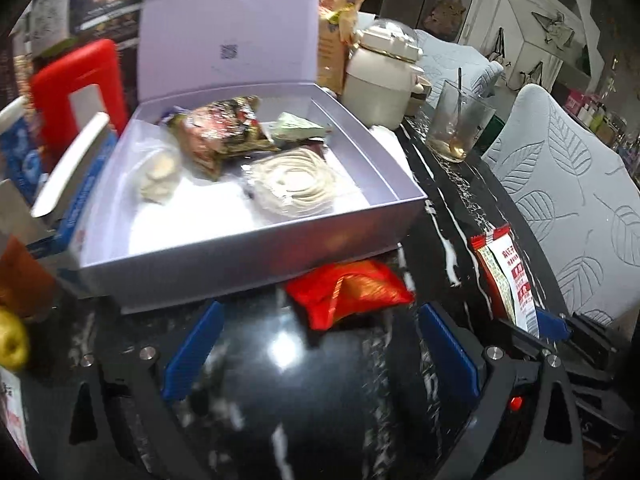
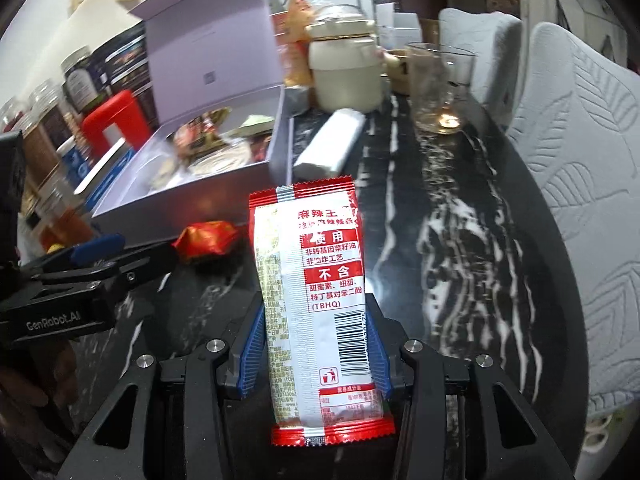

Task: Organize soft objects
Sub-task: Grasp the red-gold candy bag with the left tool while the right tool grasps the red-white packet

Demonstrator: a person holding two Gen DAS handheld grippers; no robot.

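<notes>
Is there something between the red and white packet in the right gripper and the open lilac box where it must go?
Nothing visible blocks it. The right gripper holds the red and white packet; the lilac box stands ahead to the left, lid up. Only its front wall must be cleared. The small red packet lies low before it.

Packet (image 1: 348, 290) on table (image 1: 452, 184) before box (image 1: 256, 252), glass (image 1: 460, 126) right.

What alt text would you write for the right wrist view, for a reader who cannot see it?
The right gripper grips a red-and-white snack packet above a black marble table. Behind it stand an open lilac box of snacks, a small red packet and the left gripper.
</notes>
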